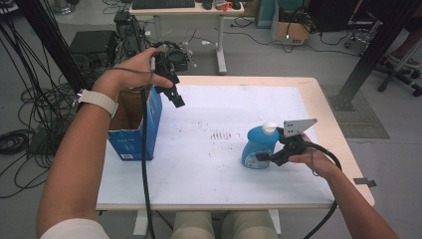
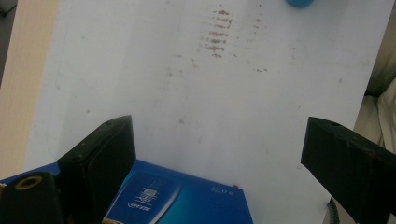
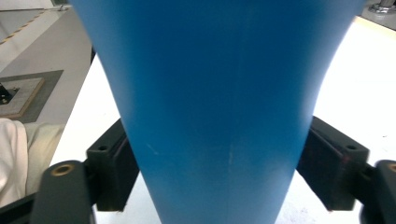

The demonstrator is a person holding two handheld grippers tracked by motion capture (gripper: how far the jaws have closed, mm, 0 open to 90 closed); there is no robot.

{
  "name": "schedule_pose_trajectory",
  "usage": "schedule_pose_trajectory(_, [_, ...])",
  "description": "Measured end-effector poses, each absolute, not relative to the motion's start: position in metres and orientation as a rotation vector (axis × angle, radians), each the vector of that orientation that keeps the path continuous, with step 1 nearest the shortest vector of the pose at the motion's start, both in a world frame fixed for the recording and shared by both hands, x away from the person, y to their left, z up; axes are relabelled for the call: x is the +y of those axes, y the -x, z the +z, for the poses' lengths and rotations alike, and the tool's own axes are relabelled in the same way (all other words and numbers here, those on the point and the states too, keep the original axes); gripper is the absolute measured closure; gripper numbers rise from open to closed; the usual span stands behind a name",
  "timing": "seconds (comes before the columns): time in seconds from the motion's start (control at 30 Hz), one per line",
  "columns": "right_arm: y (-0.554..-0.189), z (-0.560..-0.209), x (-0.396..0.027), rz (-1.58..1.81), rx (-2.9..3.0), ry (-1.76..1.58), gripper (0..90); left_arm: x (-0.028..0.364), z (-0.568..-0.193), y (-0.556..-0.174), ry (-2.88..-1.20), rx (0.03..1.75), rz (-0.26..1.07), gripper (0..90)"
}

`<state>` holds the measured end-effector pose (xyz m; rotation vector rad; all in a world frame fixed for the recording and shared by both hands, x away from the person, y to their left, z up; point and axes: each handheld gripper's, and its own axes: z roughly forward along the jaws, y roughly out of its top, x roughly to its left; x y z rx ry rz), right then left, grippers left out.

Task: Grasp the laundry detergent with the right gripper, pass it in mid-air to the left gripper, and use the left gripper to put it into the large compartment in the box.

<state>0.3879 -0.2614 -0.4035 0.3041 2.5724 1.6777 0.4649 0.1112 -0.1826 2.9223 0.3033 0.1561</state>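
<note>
1. While the blue bottle stands upright on the white table top, toward its right side, it is gripped low on its body by the right gripper, which is held level from the right.
2. Seen in the right gripper view, the bottle is flanked by the two black jaws, whose pads are laid against its left and right walls; the bottle is clasped between them.
3. A white cap is seen on top of the bottle, just beside the grey three-cornered plate of the right gripper.
4. The left gripper is held raised above the table's far left part, tilted downward, well apart from the bottle.
5. Its jaws are spread wide in the left gripper view, and nothing is held between them; the white table top is seen in the gap.
6. An open blue cardboard box is placed at the table's left edge, below and just beside the left gripper; its blue side is seen at the bottom of the left gripper view.
7. Faint brown marks are seen on the table top between the box and the bottle.
</note>
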Motion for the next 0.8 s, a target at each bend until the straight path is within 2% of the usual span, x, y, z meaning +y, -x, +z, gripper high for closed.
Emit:
schedule_pose_trajectory(0.3, [-0.3882,-0.4072,-0.2596,1.716,2.565,-0.26,40.8,0.1115,-0.1828,-0.4652,-2.921,0.301,0.16,10.3])
schedule_pose_trajectory(0.8, [-0.3871,-0.407,-0.2596,1.711,2.554,-0.228,43.0,0.1102,-0.1823,-0.4634,-2.922,0.303,0.16,10.3])
